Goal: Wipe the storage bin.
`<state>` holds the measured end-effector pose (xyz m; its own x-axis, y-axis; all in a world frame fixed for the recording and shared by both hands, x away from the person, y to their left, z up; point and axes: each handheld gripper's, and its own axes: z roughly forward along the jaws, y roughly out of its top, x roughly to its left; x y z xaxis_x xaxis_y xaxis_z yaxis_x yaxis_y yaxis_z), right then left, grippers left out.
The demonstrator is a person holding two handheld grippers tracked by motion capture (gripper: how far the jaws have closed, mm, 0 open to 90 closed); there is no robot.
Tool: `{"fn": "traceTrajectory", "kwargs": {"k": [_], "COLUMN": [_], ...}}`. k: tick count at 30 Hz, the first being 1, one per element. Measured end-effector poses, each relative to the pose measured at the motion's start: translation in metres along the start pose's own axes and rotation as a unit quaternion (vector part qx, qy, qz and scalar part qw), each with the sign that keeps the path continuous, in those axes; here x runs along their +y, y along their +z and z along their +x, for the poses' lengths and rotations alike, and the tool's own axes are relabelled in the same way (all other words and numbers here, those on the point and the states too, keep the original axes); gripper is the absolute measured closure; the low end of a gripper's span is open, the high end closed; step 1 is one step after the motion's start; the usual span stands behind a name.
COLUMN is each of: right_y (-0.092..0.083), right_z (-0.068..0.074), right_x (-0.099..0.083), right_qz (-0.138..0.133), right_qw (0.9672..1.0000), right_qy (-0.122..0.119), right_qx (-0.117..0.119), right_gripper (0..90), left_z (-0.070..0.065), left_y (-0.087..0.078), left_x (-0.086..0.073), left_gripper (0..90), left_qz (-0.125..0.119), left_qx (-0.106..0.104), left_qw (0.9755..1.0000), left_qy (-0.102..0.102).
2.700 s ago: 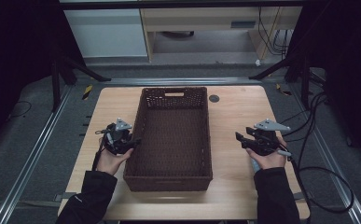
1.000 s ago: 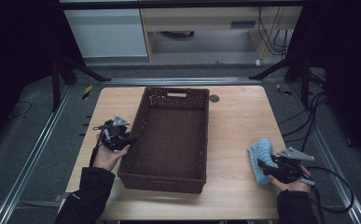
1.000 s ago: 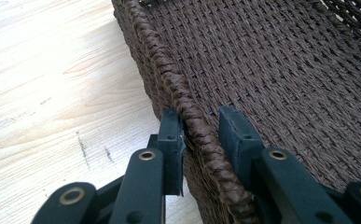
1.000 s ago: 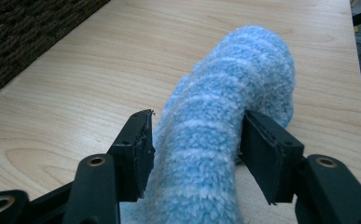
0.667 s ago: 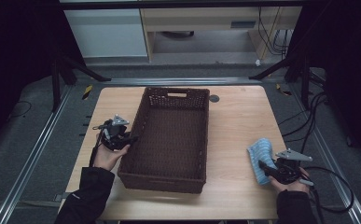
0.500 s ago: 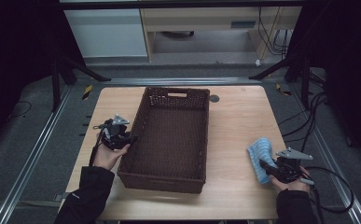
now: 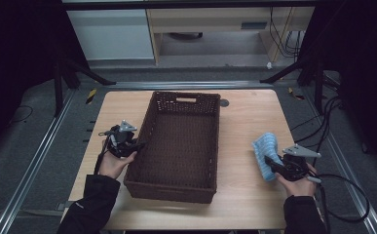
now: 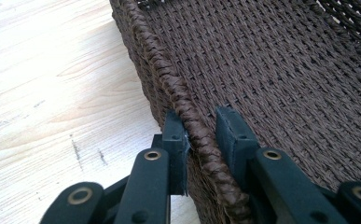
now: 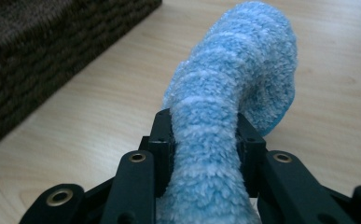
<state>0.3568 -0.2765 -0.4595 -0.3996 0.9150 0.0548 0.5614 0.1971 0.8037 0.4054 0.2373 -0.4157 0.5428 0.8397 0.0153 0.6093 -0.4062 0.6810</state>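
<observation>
A dark brown woven basket [image 7: 147,117] lies lengthwise in the middle of the wooden table. My left gripper [image 7: 140,145] straddles its left rim [image 8: 169,79], one pad outside and one inside. In the left gripper view the gripper [image 8: 201,133] has just been closing, and its pads sit against the braided rim. A fluffy light-blue cloth [image 7: 265,146] stands up from the table on the right. My right gripper [image 7: 269,161] closed on it within the last second. The right gripper view shows the gripper [image 9: 204,130] squeezing the cloth [image 9: 243,60] at its lower part.
The basket is empty inside. A small dark round spot [image 7: 224,103] marks the table [image 7: 254,112] just beyond the basket's far right corner. Bare wood lies between basket and cloth. Metal rails and cables run along the floor on both sides.
The right gripper, empty beside the basket at first, now holds the blue cloth and has shifted slightly away from the front edge with it. The basket's near end has swung slightly. The left hand stays put.
</observation>
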Motion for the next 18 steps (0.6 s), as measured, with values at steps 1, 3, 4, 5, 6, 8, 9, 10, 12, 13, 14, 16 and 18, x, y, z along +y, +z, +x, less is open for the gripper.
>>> {"fn": "traceTrajectory", "kwargs": {"k": [1,3,4,5,6,8,9,10,12,13,14,16,18], "right_y": [0.003,0.008,0.012,0.013,0.016,0.021,0.024,0.026,0.032,0.035,0.038,0.044,0.051], "right_z": [0.001,0.004,0.005,0.005,0.004,0.003,0.001,0.001,0.001,0.001,0.002,0.003,0.004], "right_x": [0.003,0.008,0.011,0.012,0.014,0.018,0.021,0.023,0.030,0.032,0.036,0.041,0.046], "right_qz": [-0.001,-0.003,-0.002,-0.003,-0.003,-0.003,-0.004,-0.005,-0.009,-0.010,-0.012,-0.017,-0.018], "right_qw": [1.0000,0.9999,0.9999,0.9999,0.9999,0.9999,1.0000,1.0000,1.0000,0.9999,0.9999,0.9998,0.9998], "right_qy": [-0.001,-0.005,-0.007,-0.008,-0.010,-0.009,-0.008,-0.005,-0.004,-0.006,-0.005,-0.006,-0.005], "right_qx": [0.003,0.009,0.009,0.008,0.007,0.004,0.003,0.004,0.002,0.002,0.003,0.005,0.005], "right_gripper": [66.9,66.8,66.9,66.9,66.9,67.0,67.0,67.1,67.1,67.1,67.1,67.1,67.2], "left_z": [-0.001,-0.004,-0.005,-0.006,-0.007,-0.008,-0.008,-0.008,-0.008,-0.007,-0.007,-0.007,-0.007], "left_y": [0.000,0.000,0.000,0.000,0.000,0.000,0.000,0.000,0.000,0.000,0.001,0.001,0.001], "left_x": [0.000,0.000,0.000,0.000,0.000,0.000,0.000,0.000,0.000,0.000,0.000,0.000,0.000], "left_gripper": [73.9,73.9,73.9,74.0,73.9,74.0,74.0,74.0,73.9,73.9,73.9,73.9,74.1], "left_qz": [0.000,0.000,0.000,0.001,0.001,0.000,0.000,0.000,0.000,0.001,0.000,0.000,0.001], "left_qx": [0.000,-0.001,-0.001,-0.001,-0.001,-0.001,-0.001,-0.001,0.000,0.000,0.000,-0.001,-0.001], "left_qw": [1.0000,1.0000,1.0000,1.0000,1.0000,1.0000,1.0000,1.0000,1.0000,1.0000,0.9999,0.9999,0.9999], "left_qy": [0.000,0.003,0.003,0.006,0.007,0.007,0.006,0.007,0.008,0.010,0.010,0.011,0.013]}}
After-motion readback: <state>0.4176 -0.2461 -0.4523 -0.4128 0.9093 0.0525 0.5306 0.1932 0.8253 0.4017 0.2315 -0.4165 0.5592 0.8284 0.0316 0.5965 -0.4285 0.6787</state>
